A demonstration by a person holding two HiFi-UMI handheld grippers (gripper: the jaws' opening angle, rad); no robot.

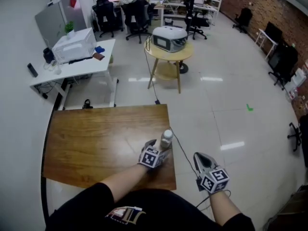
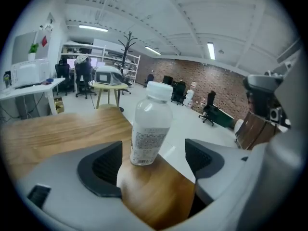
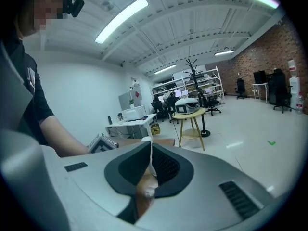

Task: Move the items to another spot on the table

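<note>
Currently, surface [image 1: 96,143]: brown wooden top with a bare grain, seen wide in the head view.
left claw [image 1: 160,148]: over the near right part of the surface, jaws spread wide on either side of the bottle [image 1: 166,138], pads not pressing it.
right claw [image 1: 202,160]: off the surface's right edge, above the pale floor [image 1: 216,105], jaws closed together, nothing gripped.
bottle: clear, white cap, printed label, upright on the surface close to its right edge, toward the near right corner.
</note>
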